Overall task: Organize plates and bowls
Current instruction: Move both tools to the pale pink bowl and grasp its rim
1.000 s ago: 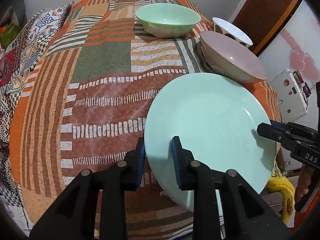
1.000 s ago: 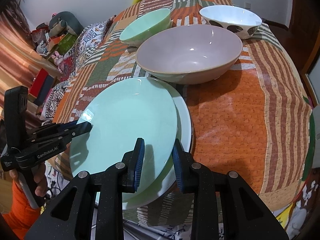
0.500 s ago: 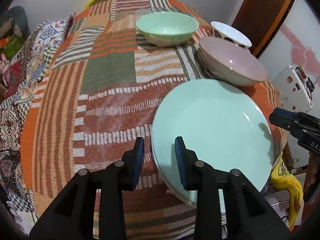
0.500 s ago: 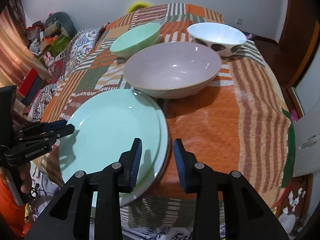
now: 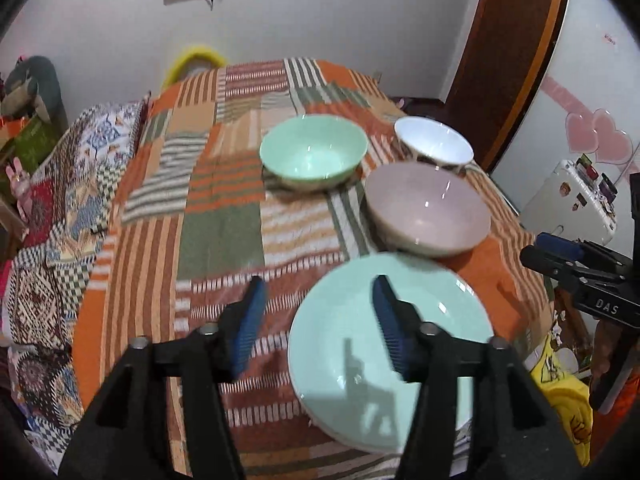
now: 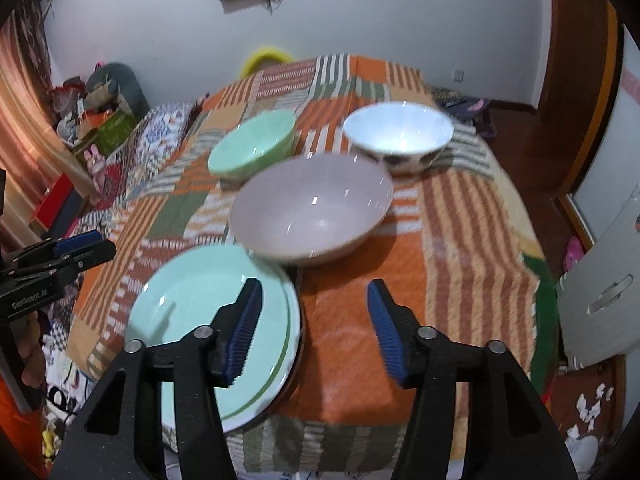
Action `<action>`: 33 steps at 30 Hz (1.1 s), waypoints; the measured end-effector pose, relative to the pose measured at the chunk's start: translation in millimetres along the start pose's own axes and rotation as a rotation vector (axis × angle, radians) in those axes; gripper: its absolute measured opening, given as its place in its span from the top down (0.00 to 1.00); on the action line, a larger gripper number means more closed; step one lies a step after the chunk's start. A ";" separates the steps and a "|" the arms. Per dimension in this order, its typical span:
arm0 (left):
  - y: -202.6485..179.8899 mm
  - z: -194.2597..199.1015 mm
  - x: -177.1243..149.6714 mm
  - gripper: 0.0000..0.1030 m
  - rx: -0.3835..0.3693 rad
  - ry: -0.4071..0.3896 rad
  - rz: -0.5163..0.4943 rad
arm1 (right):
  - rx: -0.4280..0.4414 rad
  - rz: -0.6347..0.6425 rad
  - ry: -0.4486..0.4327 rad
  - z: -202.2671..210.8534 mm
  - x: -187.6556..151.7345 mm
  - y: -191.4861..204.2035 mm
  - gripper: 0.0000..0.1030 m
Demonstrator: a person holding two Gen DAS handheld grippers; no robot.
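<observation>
Plates (image 5: 384, 344) are stacked at the table's (image 5: 224, 216) near edge, pink bowl (image 5: 428, 210) just behind them, green bowl (image 5: 314, 156) and white bowl (image 5: 434, 144) further back. Left gripper (image 5: 318, 320) and right gripper (image 6: 314, 316) have just been opening, nothing between the jaws. Bowls look hard, glossy, probably slippery and breakable, so I'd pinch the rim.

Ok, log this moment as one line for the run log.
left gripper: jaws just opened, empty | right gripper: jaws just opened, empty | mint green plate: stacked on white plate | pink bowl: behind stack
</observation>
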State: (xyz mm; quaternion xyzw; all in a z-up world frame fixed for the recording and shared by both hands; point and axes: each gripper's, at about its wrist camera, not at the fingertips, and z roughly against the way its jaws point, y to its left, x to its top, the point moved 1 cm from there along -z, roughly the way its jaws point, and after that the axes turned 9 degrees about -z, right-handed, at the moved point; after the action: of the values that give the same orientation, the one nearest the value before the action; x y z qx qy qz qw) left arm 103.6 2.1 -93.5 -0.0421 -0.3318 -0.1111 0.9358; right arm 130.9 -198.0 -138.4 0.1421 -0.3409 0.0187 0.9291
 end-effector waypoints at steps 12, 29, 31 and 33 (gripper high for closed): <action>-2.5 -44.6 50.4 0.32 0.001 0.013 0.022 | -0.021 -0.070 -0.111 -2.0 37.4 -24.5 0.25; -20.5 -129.6 69.1 0.47 -0.066 0.101 -0.008 | -0.011 -0.106 -0.047 -56.0 51.7 -41.7 0.42; -21.5 -136.1 69.2 0.55 -0.082 0.113 -0.009 | -0.003 -0.113 -0.028 -62.5 51.9 -42.9 0.49; -23.9 -142.5 69.6 0.59 -0.096 0.124 -0.017 | 0.001 -0.118 -0.017 -67.1 51.0 -43.8 0.53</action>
State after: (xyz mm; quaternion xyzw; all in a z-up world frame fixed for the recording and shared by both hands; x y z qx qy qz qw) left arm 237.6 -55.4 -160.1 -0.0771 -0.2677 -0.1370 0.9506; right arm 217.9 -224.5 -165.6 0.1626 -0.3397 -0.0370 0.9256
